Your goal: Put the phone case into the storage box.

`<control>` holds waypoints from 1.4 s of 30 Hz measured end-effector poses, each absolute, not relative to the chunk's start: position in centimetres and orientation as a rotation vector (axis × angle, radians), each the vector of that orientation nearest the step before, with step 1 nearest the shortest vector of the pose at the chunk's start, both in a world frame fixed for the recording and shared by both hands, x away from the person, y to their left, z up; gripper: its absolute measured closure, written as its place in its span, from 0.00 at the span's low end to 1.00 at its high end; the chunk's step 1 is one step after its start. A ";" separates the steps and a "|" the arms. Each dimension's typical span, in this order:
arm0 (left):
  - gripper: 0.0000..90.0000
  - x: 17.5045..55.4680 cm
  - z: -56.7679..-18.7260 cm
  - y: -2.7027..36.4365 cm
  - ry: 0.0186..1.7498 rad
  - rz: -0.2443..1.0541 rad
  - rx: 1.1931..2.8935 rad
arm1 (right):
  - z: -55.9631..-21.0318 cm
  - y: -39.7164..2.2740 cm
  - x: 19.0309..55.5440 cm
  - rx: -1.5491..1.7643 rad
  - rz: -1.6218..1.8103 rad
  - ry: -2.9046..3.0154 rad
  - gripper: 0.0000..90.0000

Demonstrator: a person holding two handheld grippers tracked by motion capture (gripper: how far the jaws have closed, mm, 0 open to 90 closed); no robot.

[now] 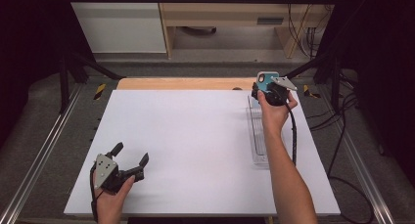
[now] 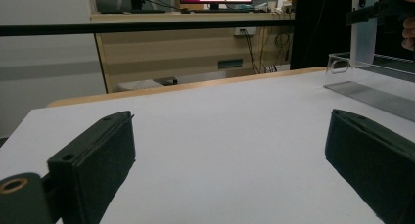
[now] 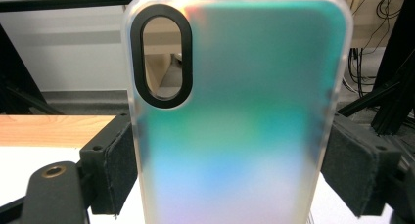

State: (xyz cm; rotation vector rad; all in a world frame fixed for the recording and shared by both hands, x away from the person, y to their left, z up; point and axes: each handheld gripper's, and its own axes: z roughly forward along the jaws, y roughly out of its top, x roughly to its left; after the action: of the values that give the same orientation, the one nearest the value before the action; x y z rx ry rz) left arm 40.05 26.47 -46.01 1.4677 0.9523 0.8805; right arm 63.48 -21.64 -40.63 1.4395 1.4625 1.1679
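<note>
White flat worktop [image 1: 195, 150], bare across the middle. On it at about 3 o'clock from centre lies a clear plastic rectangular tray [image 1: 258, 136], long side running 12 to 6, ribbed floor visible in the left gripper view [image 2: 372, 94]. Beyond the far edge a light wooden board [image 1: 181, 83] sticks out, then grey floor, black frame struts and cables at 1 to 3 o'clock. A black crossbar [image 2: 147, 27] runs across the background, monitors behind it.

My right gripper [image 1: 272, 93] sits at about 1 o'clock, over the far end of the tray, pinching a frosted teal-iridescent translucent phone case [image 3: 235, 126] by its two long edges; the black pads [image 3: 115, 170] press both sides. The case stands upright, long axis vertical, oval black-rimmed camera cutout [image 3: 165, 62] at the top end, upper left in the right gripper view. Its flat back faces my gripper camera. In the left gripper view the case [image 2: 364, 23] hangs just above the tray's far end; whether the bottom edge touches the tray I cannot tell. Nothing blocks the tray opening.

My left gripper [image 1: 129, 158] rests at 7 o'clock near the front edge, jaws spread wide, nothing between them, pointing toward 2 o'clock.
</note>
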 end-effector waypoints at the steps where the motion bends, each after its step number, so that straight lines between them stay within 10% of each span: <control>1: 0.04 40.0 -46.0 26.5 0.958 0.882 1.462 | -41.1 -21.7 63.8 1.449 1.177 1.448 0.19; 42: 0.03 39.6 -45.5 27.3 0.964 0.877 1.394 | -43.0 -20.4 64.5 1.440 1.106 1.443 0.19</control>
State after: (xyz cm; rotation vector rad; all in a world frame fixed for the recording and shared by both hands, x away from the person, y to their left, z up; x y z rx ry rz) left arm 39.59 27.32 -45.49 1.3941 0.9638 0.8766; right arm 64.49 -20.38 -43.04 1.4395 1.4433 1.1059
